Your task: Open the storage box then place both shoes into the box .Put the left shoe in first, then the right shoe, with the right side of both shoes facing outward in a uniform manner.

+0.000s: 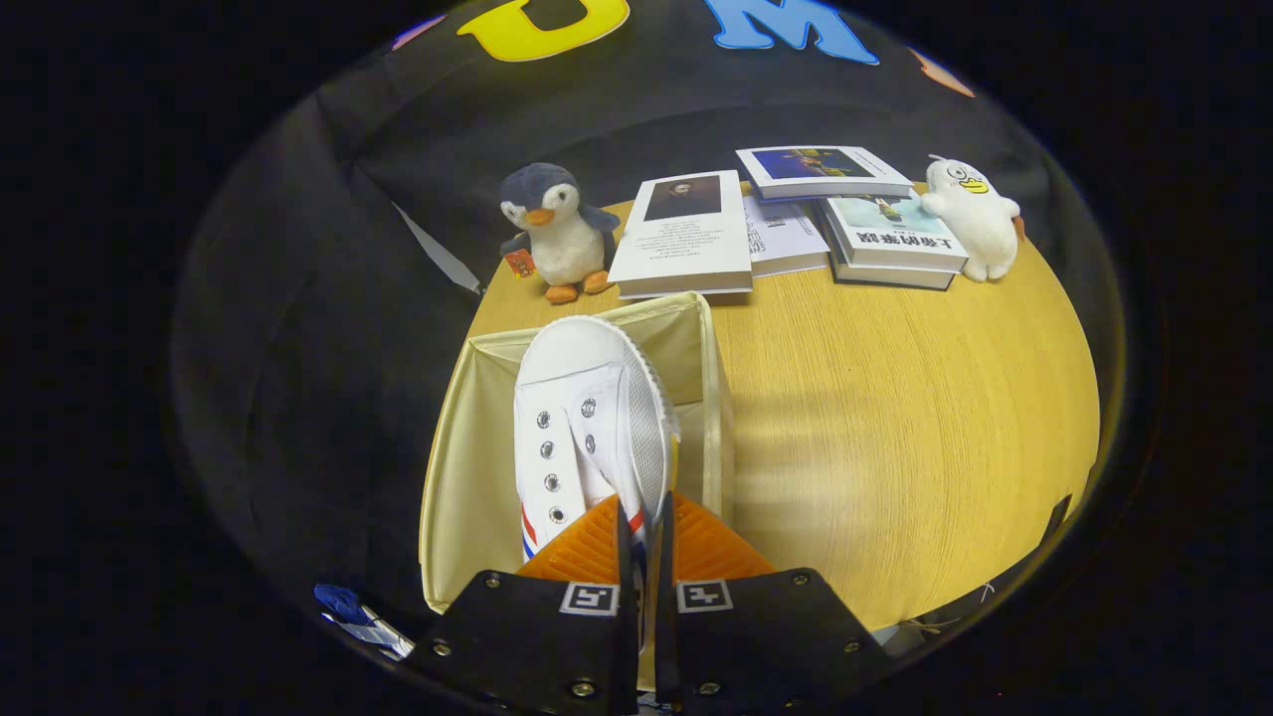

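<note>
The tool point(644, 527) pinches the white shoe point(587, 418) by its side wall, fingers nearly pressed together. The shoe's toe points away beyond them, over the open cream box point(467, 447) on the worktop point(895, 418).

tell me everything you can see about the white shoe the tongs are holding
The white shoe looks like a canvas sneaker with a textured rubber toe cap, metal eyelets without laces, and red and blue stripes low on its side. It points away from the tongs, whose fingers pinch its rear edge. It hangs over the open cream fabric storage box; contact with the box cannot be told.
</note>
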### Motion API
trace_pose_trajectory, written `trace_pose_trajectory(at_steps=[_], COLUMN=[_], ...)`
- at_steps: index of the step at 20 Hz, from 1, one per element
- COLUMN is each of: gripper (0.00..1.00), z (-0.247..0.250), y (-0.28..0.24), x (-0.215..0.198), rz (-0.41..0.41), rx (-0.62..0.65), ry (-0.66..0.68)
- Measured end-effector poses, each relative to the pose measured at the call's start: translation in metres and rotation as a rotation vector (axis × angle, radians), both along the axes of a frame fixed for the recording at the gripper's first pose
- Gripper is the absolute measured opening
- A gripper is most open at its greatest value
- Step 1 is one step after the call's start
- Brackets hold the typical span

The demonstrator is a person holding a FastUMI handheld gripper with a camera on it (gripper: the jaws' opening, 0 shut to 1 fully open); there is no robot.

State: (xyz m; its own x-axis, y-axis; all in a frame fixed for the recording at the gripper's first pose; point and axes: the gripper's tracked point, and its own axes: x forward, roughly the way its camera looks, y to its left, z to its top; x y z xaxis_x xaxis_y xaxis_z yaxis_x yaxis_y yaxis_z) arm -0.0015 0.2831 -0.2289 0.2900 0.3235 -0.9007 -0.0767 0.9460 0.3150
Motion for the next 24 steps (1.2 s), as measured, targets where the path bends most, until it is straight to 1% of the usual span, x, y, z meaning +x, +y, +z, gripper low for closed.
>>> trace_pose_trajectory(at_steps=[1, 2, 3, 4, 5, 6, 7, 8, 10, 13, 17, 21, 24], gripper=[0.07, 0.13, 0.24, 0.41, 0.48, 0.68, 0.78, 0.98, 0.98, 0.98, 0.98, 0.98, 0.98], z=[-0.001, 0.001, 0.007, 0.014, 0.024, 0.028, 0.035, 0.043, 0.057, 0.084, 0.111, 0.137, 0.153], y=[0.002, 0.009, 0.017, 0.016, 0.015, 0.014, 0.013, 0.007, -0.003, -0.019, -0.079, -0.14, -0.182], x=[-0.001, -0.001, 0.001, 0.006, 0.011, 0.013, 0.014, 0.016, 0.017, 0.016, 0.02, 0.027, 0.03], rz=[0.006, 0.016, 0.007, -0.009, -0.017, -0.012, -0.001, 0.013, 0.041, 0.055, 0.05, 0.012, -0.034], rx=[0.003, 0.032, 0.072, 0.081, 0.086, 0.095, 0.103, 0.096, 0.086, 0.136, 0.064, 0.009, -0.018], ry=[0.0, -0.001, -0.011, -0.036, -0.059, -0.074, -0.093, -0.121, -0.176, -0.238, -0.368, -0.489, -0.552])
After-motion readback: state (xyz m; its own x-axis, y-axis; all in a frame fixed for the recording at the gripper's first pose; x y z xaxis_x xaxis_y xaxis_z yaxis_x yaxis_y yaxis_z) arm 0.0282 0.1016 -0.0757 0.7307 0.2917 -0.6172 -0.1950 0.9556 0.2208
